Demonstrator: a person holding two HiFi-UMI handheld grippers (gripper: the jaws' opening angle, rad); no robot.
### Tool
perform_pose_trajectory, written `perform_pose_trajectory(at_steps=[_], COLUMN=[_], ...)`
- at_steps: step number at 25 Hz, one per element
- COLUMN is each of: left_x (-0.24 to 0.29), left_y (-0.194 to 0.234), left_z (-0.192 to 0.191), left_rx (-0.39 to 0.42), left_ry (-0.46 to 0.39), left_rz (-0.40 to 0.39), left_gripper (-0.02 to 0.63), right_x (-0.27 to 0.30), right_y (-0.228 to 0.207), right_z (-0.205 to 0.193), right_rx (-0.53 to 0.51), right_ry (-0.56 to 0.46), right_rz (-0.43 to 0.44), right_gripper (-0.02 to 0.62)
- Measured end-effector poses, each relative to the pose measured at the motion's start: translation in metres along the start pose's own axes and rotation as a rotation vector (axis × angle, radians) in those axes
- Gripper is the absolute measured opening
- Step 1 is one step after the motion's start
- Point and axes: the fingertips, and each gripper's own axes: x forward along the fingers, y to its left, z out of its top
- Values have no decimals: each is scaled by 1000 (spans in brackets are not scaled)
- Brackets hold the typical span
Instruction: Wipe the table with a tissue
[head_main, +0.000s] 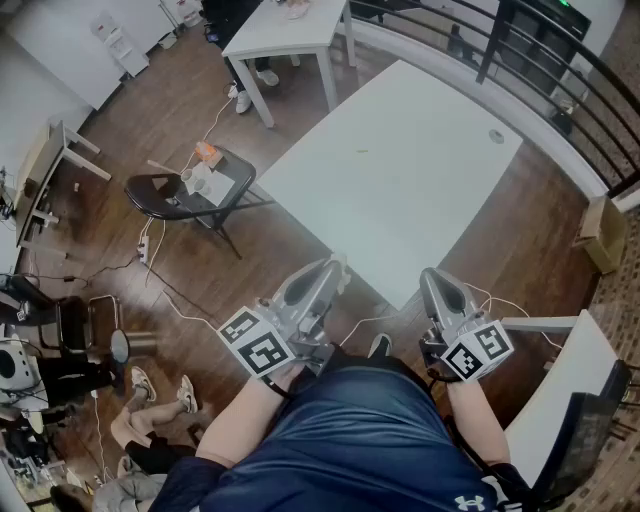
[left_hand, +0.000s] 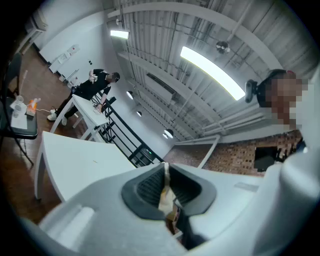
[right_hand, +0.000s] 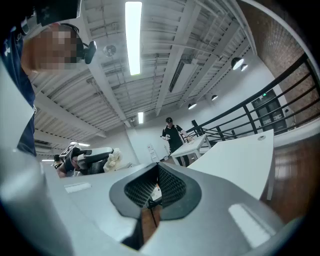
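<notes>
Status: wiping not started, both hand-held grippers are held up close to the body, off the table (head_main: 400, 170)

Left hand-held gripper (left_hand: 166, 189): jaws clamped on the tissue (left_hand: 165, 196). It's a thin pale strip pinched edge-on between the pads, and little of it sticks out past the tips

Right hand-held gripper (right_hand: 156, 187): jaws closed together, and we see nothing between them

Geometry: the table lies on the far side of both grippers. Its near corner points at us and sits between the two, slightly closer to the right one. The surface spreads away far-left and far-right from that corner. We see no other items on it, only a small round fitting (head_main: 497, 136) near the far-right edge

The tissue is in the left gripper, so our read is that the left one does the wipe: tip it down and reach forward and a bit right to land the tissue on the near corner area. With so little tissue exposed, the pads may touch the table before the tissue does
</notes>
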Motion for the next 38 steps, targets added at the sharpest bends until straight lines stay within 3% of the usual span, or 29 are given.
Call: perform_pose_trajectory(at_steps=[7,12,22,27,34,36,38], left_x=[6,21,87,110,147,157,166], left_y=[28,81,187,232,273,280,287], left_z=[12,35,103,113,107,105,105], left_rx=[-14,-37,-141,-203,-220,-262,-383], left_ry=[-3,2,161,252,299,313,300], left_rz=[8,-22,-202,-224,-206,-190,-198], left_gripper=[25,25,25,25,25,25,25], right_x=[25,66,180,213,235,240,245], right_y=[-13,-28,-42,-44,-62,-73,-83], right_z=[-5,-10,7,9,-1,-4,-8], right_rx=[10,-10,-19,2,37,56,83], right_ry=[23,29,22,27,29,23,17], right_rz=[-15,-70,-299,-391,-438,-439,-430], right_gripper=[5,5,5,5,5,5,5])
